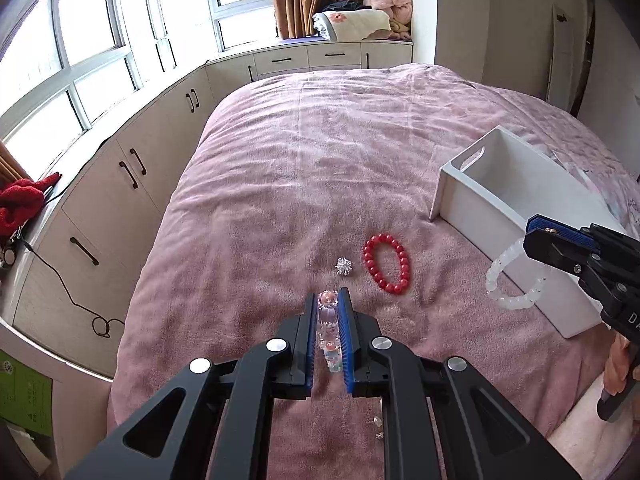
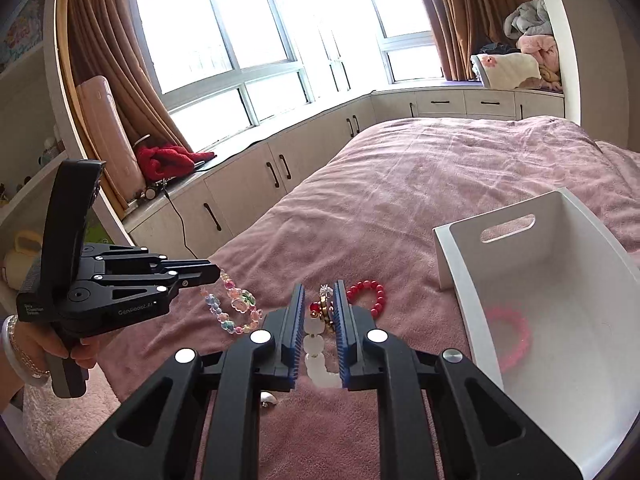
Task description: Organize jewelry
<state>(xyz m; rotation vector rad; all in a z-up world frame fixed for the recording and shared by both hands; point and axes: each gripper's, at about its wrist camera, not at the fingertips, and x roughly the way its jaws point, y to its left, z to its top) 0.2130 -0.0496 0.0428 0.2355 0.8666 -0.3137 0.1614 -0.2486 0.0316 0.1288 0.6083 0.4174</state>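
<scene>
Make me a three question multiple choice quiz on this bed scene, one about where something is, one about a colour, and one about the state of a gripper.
1. Where does the pink bracelet lie?
A. inside the white box
B. on the bedspread
C. on the window cabinets

2. What colour is the bead bracelet lying loose on the pink bedspread, beside the small silver ornament?
A. green
B. red
C. black

3. What is the left gripper doing?
A. standing open over the box
B. shut on nothing
C. shut on a pastel bead bracelet

Answers:
1. A, the right wrist view shows it on the box floor.
2. B, the red bracelet lies flat beside the ornament.
3. C, the beads sit clamped between its blue pads and hang from them.
</scene>
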